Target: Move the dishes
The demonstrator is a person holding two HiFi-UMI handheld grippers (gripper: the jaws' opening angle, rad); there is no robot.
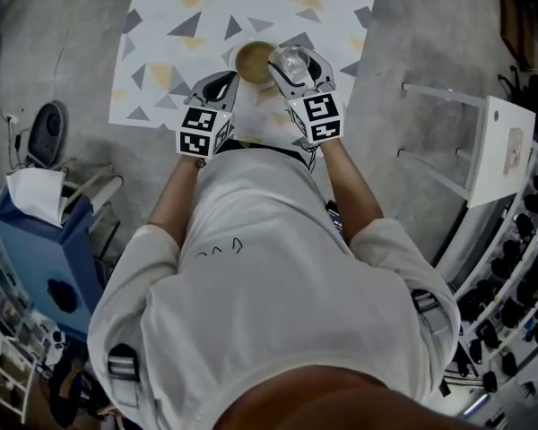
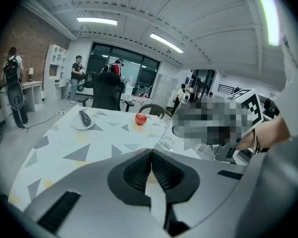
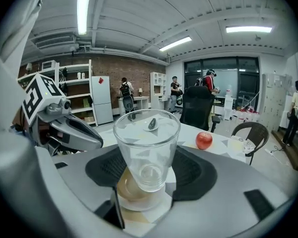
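Observation:
My right gripper (image 3: 148, 168) is shut on a clear drinking glass (image 3: 146, 148), which it holds upright above a tan saucer (image 3: 131, 190); in the head view the glass (image 1: 292, 62) sits just right of the saucer (image 1: 255, 61) near the table's front edge. My left gripper (image 2: 151, 170) is shut, its pads pressed together with nothing between them; in the head view the left gripper (image 1: 220, 86) stands just left of the saucer. A red apple (image 3: 204, 140) and a white plate with a dark object (image 2: 82, 119) lie farther back on the table.
The table carries a white cloth with grey and yellow triangles (image 1: 170, 43). A white chair (image 1: 484, 150) stands to the right, a blue bin with paper (image 1: 49, 231) to the left. Black chairs (image 3: 197, 105) and several people stand beyond the table.

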